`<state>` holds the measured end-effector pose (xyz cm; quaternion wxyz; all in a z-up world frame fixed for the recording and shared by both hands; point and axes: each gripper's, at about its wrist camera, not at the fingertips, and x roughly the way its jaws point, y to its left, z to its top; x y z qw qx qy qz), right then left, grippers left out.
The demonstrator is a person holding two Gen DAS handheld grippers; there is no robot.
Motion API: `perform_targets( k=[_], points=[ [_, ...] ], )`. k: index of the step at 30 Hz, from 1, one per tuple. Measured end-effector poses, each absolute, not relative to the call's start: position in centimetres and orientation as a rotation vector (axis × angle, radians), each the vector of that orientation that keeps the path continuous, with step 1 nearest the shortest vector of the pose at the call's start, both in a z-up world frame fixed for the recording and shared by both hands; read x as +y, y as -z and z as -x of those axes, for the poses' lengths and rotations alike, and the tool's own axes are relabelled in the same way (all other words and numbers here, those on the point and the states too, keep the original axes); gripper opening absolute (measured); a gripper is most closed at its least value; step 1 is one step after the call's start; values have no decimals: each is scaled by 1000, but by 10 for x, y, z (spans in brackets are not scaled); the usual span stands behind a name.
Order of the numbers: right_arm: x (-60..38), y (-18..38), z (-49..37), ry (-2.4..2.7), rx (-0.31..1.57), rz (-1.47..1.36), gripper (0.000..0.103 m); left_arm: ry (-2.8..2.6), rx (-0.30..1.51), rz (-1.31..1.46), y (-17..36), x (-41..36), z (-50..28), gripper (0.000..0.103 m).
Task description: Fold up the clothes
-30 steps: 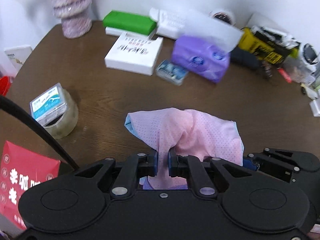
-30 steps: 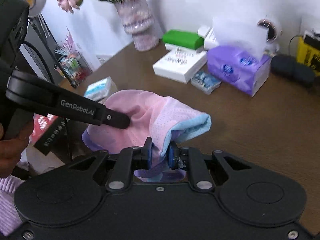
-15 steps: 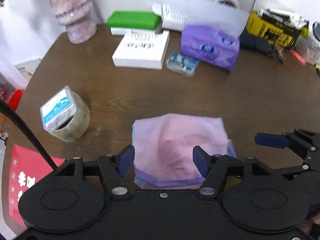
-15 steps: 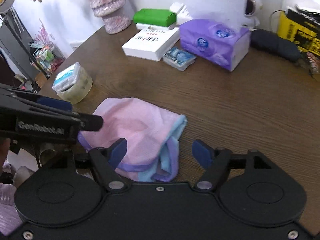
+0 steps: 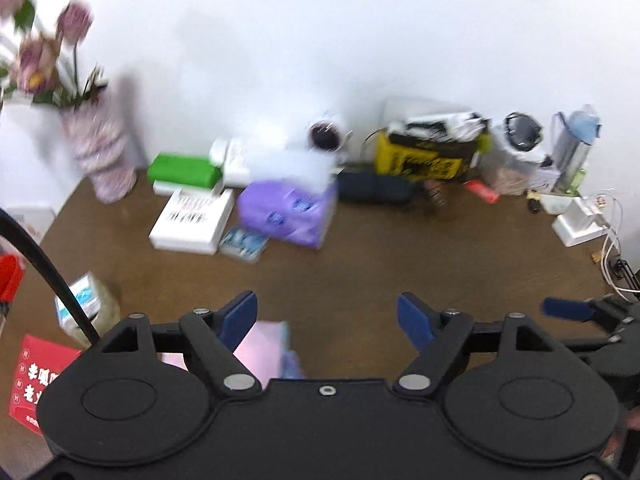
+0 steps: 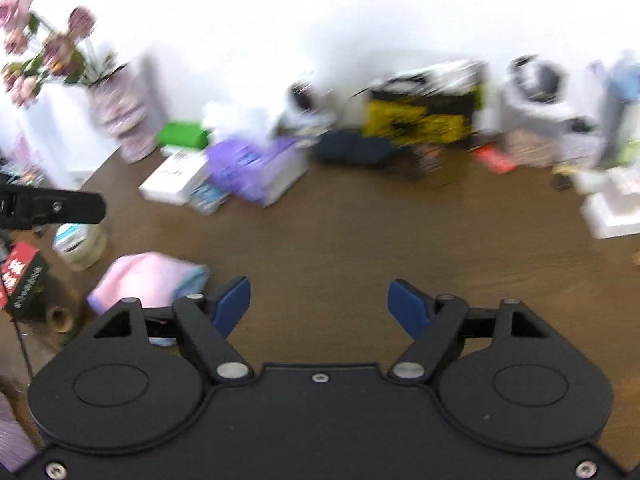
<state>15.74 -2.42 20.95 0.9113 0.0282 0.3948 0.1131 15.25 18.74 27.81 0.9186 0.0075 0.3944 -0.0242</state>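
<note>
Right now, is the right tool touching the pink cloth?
Apart. The right wrist view shows the right tool open over bare table, the pink cloth lying leftward.

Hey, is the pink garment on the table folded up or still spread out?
Folded. The pink garment lies on the table as a compact bundle with stacked pink, blue and purple edges.

purple tissue pack [image 5: 286, 212] | white box [image 5: 192, 221] | green box [image 5: 184, 170] | vase [image 5: 105, 152] | brown table [image 5: 400, 256]

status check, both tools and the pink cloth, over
Left tool open, empty. Right tool open, empty. Pink cloth lying bunched on the table, clear of both. Nothing in the way.
</note>
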Motion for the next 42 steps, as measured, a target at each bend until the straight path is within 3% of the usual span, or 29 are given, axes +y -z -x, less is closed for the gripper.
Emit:
perform_targets(
  k=[4,10,18,25,33,42],
  points=[
    [-101,-227,-141,-168,743,-62,85,39,745,1,-291,122,-127,87],
    [-196,-237,-106,-160,717,-31,89,-4,722,10,-290,37,-80,92],
    [-256,-225,-63,-142,841,12,93,-5,870,-24,-225,-33,-18,99],
    [-253,-157,-12,-175,931,-10,93,-72,852,-30,-151,-34,27,99],
    [-236,-127,23,-186,700,33,93,-62,669,-13,-109,-23,36,99],
    [-217,-87,-7,-173,683,-1,93,56,601,-19,-76,-11,8,101]
  ],
)
